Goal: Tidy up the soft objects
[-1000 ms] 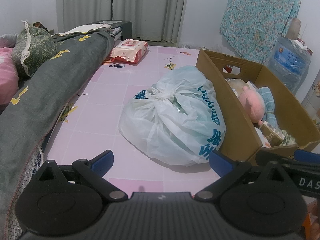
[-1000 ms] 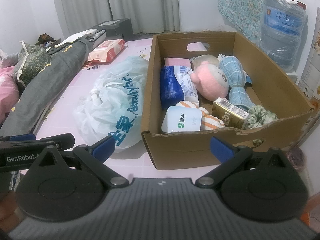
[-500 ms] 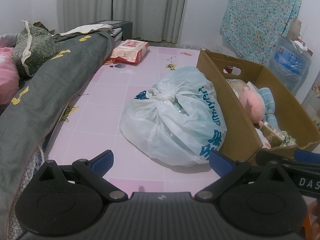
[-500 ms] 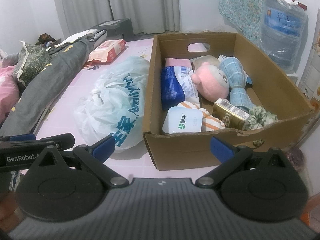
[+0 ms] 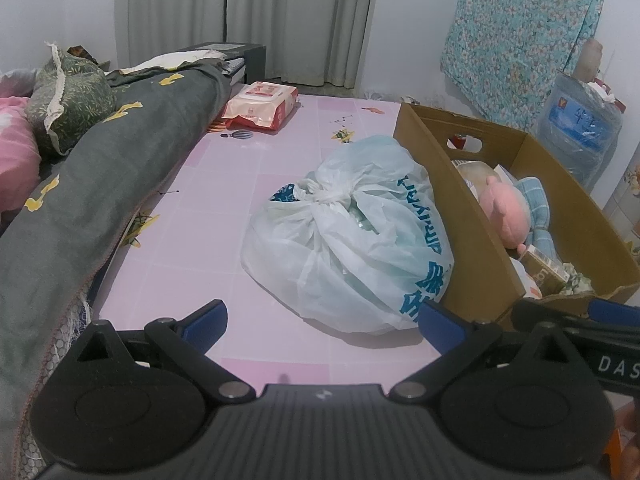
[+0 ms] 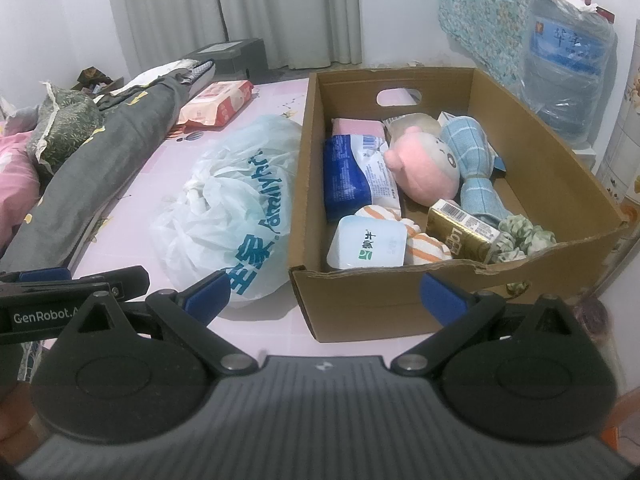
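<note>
A: Has anything shifted in the last second?

B: Almost nothing. The right gripper has eased a touch closer to the cardboard box; the left gripper hangs where it was, facing the white plastic bag. Nothing has been touched, so I judge the sorting hasn't started.

A: And the jaws?

B: Both pairs stand wide apart and hold nothing.

A: Where are the soft things?

B: Inside the box, at the right of the pink surface. The pink plush lies in the middle, touching the blue checked cloth toy on its right. A striped cloth sits at the near wall beside a white tub, with a green scrunchie in the near right corner.

A: How do they lie?

B: The blue toy's long axis runs near to far, its wide end far. The plush's face points right and away.
</note>
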Motion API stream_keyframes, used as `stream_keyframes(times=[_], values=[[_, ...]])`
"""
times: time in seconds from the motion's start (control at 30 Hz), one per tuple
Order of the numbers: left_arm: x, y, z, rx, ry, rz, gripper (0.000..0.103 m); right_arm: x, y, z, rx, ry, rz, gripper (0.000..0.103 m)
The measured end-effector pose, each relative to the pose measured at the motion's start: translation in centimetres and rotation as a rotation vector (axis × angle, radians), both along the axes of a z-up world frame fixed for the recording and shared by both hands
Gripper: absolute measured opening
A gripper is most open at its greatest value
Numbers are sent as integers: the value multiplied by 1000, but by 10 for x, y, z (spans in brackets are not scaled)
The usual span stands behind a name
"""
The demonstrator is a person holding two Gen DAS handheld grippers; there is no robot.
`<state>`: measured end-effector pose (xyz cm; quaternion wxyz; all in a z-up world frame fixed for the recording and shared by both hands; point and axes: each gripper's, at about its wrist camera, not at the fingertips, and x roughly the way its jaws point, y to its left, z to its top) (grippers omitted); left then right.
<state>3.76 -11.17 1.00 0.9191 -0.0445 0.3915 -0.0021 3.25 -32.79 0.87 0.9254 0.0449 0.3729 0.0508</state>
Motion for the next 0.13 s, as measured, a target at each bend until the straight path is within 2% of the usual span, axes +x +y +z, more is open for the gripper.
stream_keyframes(times=[0.13], values=[[0, 0, 0, -1, 1, -1, 102, 0, 2, 3, 1, 1, 3, 102]])
